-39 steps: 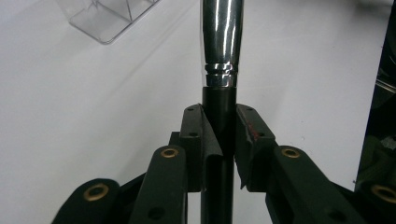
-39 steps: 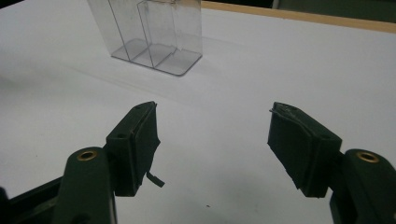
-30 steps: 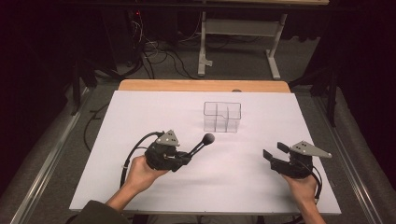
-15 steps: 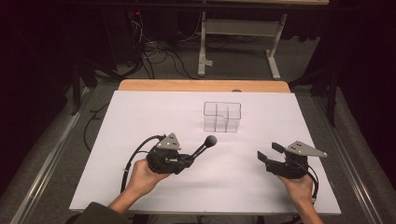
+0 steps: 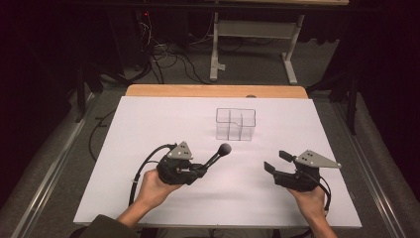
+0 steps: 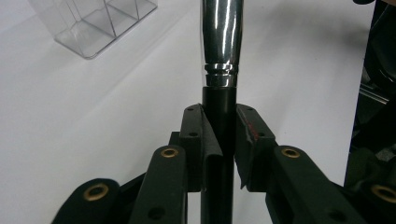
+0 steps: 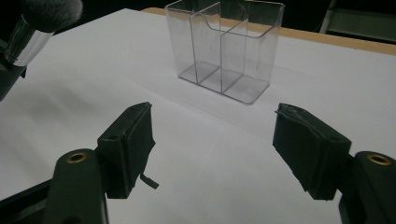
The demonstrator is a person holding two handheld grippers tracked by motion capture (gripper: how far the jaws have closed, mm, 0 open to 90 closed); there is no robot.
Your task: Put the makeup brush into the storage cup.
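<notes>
My left gripper (image 5: 200, 170) clamped makeup brush (image 5: 219, 153) by handle, frame centre; right gripper (image 5: 277, 162) wide, empty. Judged: keep brush upright over clear organizer (image 5: 235, 124).

A white sheet (image 5: 148, 124) is laid over a wooden table (image 5: 213, 91), whose bare far edge is left exposed. Beyond the table, a grey floor (image 5: 252, 64) is seen, on which the pale metal legs of a second table (image 5: 252, 34) stand and dark cables (image 5: 173, 57) are strewn. The surroundings are left in near darkness, and metal rails (image 5: 47, 173) are seen along both sides.
</notes>
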